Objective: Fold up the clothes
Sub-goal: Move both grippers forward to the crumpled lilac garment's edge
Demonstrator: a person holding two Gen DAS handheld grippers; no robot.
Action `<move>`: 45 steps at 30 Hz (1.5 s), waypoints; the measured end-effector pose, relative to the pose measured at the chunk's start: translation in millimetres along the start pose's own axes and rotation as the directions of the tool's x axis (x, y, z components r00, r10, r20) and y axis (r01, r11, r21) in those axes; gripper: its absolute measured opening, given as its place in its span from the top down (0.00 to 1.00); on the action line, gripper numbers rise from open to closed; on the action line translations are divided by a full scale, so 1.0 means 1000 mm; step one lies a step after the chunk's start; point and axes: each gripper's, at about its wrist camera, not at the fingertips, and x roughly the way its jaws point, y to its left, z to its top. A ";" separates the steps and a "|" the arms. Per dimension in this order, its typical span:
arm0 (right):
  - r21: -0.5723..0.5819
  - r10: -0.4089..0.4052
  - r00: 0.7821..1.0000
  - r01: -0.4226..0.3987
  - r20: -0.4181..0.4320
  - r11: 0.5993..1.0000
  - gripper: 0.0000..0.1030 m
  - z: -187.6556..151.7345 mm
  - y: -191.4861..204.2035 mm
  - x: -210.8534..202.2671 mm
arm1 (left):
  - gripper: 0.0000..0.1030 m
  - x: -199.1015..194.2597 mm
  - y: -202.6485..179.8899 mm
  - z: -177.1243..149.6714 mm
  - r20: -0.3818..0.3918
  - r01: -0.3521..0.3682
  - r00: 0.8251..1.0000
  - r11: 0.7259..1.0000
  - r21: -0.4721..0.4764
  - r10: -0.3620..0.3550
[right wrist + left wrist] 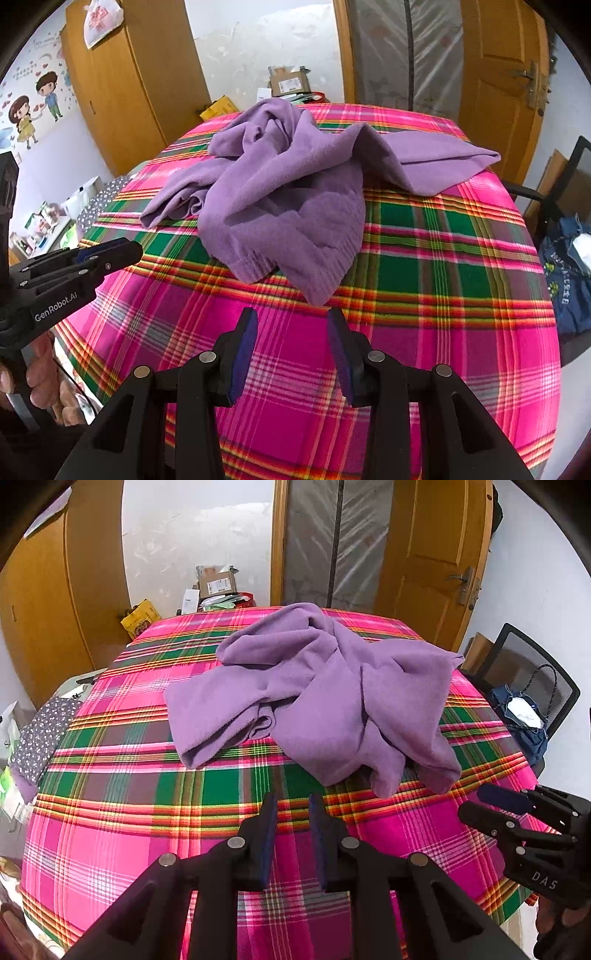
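The garment (317, 698) lies on the table (122, 823), toward its far side. Boxes (216, 585) stand behind the table; a chair (532, 679) stands right.

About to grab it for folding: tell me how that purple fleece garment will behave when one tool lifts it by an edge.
The purple fleece garment lies crumpled in soft folds, so it will probably flop and drape rather than hold shape. Its fuzzy surface suggests it should grip, not slip, between the pads. Sleeves are tangled over the body, so lifting one edge will likely drag the whole heap across the plaid cloth.
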 end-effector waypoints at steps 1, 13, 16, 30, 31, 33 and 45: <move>0.000 0.000 1.000 0.000 -0.001 1.000 0.61 0.001 0.000 0.001 | 0.82 0.001 0.000 0.000 -0.001 -0.001 1.000 1.000 0.001 0.001; -0.004 -0.003 1.000 0.003 -0.010 1.000 0.61 0.013 -0.001 0.010 | 0.82 0.009 0.001 0.003 -0.030 0.022 0.999 0.999 0.030 -0.021; -0.005 -0.003 1.000 0.003 -0.006 1.000 0.61 0.014 0.000 0.010 | 0.82 0.010 0.001 0.004 -0.032 0.017 0.999 0.999 0.031 -0.016; -0.005 0.007 1.000 -0.007 0.012 1.000 0.61 0.014 0.003 0.006 | 0.85 0.010 0.003 0.004 -0.041 0.005 0.999 1.000 0.014 -0.004; -0.004 0.007 1.000 -0.007 0.015 1.000 0.61 0.014 0.003 0.005 | 0.85 0.010 0.003 0.005 -0.041 0.003 0.999 1.000 0.014 -0.002; -0.001 0.008 1.000 -0.008 0.021 1.000 0.61 0.014 0.003 0.004 | 0.85 0.009 0.004 0.005 -0.042 0.000 0.999 1.000 0.017 0.001; 0.058 0.019 0.998 -0.022 0.056 0.998 0.61 0.011 -0.005 0.005 | 0.85 0.008 0.008 0.009 -0.052 -0.013 0.999 1.000 0.022 0.014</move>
